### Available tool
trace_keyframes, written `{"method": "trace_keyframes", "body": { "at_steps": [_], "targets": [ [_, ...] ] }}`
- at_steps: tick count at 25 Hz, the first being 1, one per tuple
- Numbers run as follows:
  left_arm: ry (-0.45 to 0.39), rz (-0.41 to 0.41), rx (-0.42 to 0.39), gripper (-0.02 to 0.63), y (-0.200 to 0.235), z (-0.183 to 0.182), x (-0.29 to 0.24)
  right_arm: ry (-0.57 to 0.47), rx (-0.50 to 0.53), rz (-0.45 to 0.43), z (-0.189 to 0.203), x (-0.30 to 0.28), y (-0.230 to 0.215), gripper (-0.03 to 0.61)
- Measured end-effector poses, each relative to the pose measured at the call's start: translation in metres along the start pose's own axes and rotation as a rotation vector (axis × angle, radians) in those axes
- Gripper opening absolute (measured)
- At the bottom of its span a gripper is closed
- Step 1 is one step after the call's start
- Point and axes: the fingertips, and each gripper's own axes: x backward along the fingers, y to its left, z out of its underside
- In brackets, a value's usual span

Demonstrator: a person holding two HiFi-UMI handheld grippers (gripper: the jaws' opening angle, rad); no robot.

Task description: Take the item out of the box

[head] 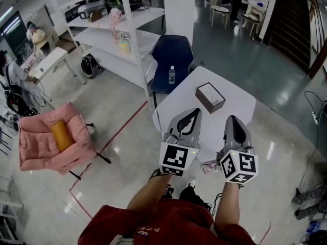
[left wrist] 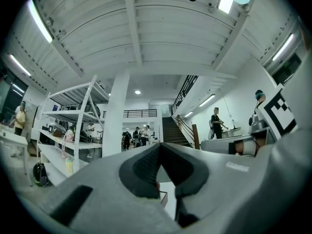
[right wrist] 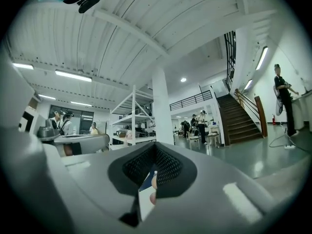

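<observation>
Currently both clenched, empty: left hand-held gripper (head: 196,111) and right hand-held gripper (head: 232,118) hang above the tabletop's (head: 240,106) near edge. The open box (head: 204,101) sits toward the far edge, a pale item (head: 215,99) inside. Best to open the jaws first, then descend straight in while bracing the box wall.

A dark red top (head: 168,221) is worn, and a white shoe (head: 192,181) with dark trim is seen beyond it. The left hand-held gripper (head: 195,112) and the right hand-held gripper (head: 233,119) are cased in smooth pale grey shells tapering to narrow tips. Black mesh-textured pads (left wrist: 146,165) are set inside the jaws. A cube (head: 179,158) printed with black-and-white square markers is mounted at the rear of each.
</observation>
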Motion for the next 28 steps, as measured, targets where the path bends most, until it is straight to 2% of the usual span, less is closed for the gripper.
{"method": "trace_keyframes", "body": {
  "at_steps": [7, 15, 28],
  "targets": [
    [0.023, 0.004, -0.007, 0.002, -0.012, 0.012, -0.075, 0.028, -0.035, 0.012, 0.008, -0.042, -0.068, 0.002],
    [0.024, -0.015, -0.014, 0.002, -0.025, 0.024, -0.152, 0.049, -0.063, -0.019, 0.015, -0.089, -0.132, 0.002],
    [0.030, -0.066, -0.023, 0.002, -0.016, 0.038, -0.235, 0.082, -0.071, -0.076, 0.021, -0.160, -0.186, 0.002]
  ]
}}
